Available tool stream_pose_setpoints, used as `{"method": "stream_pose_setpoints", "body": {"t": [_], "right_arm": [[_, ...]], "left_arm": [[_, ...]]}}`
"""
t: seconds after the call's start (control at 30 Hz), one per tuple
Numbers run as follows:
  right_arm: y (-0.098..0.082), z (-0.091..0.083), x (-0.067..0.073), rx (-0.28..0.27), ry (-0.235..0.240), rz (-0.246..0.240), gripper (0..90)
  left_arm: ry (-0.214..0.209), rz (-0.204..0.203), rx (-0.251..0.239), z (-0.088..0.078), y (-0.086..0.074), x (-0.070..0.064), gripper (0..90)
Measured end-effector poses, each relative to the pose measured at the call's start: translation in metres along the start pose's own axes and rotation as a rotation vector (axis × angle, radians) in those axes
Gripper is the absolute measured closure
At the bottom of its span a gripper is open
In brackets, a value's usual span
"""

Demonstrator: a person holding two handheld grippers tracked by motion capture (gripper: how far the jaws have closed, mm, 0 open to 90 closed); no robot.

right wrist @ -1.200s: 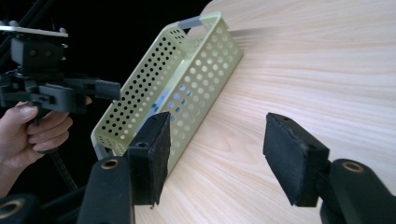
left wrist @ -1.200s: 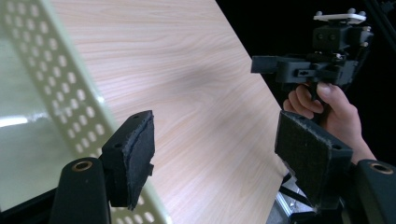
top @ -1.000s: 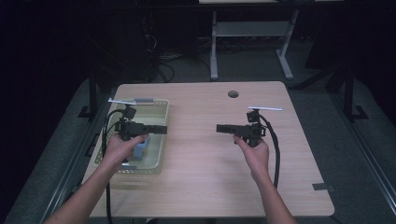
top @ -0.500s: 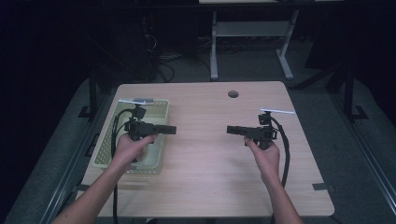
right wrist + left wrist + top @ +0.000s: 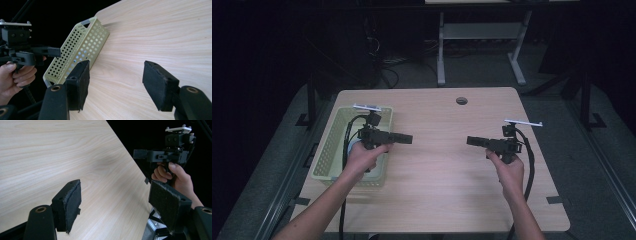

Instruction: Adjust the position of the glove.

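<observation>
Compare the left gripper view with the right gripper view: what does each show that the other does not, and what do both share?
Left gripper view alone: the right gripper, held in the person's right hand past the table's edge.

Right gripper view alone: the pale green perforated plastic basket on the table, and the left gripper in the left hand.

Both: the light wooden table and a pair of open black jaws holding nothing.

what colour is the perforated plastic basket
Pale yellow-green perforated plastic basket, best seen in the right gripper view.
</observation>
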State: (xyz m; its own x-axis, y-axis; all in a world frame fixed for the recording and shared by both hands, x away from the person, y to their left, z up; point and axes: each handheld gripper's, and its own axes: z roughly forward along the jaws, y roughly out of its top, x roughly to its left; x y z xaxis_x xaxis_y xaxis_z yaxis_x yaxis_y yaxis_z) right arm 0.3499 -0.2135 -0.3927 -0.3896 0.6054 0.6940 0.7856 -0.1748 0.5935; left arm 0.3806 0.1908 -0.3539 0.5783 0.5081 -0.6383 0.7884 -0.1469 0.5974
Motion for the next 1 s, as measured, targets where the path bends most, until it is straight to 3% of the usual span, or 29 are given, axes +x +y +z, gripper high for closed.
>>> {"method": "stream_pose_setpoints", "body": {"t": [0.5, 0.77, 1.0], "right_arm": [[-0.005, -0.019, -0.013, -0.004, -0.031, 0.017, 37.9], [-0.011, -0.030, -0.026, -0.019, -0.042, 0.039, 37.5], [-0.018, -0.041, -0.038, -0.023, -0.055, 0.057, 36.8]], "left_arm": [[-0.032, 0.011, 0.014, 0.016, 0.001, -0.007, 26.6], [-0.034, 0.013, -0.004, 0.029, 0.000, -0.013, 24.8], [-0.049, 0.023, 0.016, 0.042, -0.001, -0.018, 24.7]]}}
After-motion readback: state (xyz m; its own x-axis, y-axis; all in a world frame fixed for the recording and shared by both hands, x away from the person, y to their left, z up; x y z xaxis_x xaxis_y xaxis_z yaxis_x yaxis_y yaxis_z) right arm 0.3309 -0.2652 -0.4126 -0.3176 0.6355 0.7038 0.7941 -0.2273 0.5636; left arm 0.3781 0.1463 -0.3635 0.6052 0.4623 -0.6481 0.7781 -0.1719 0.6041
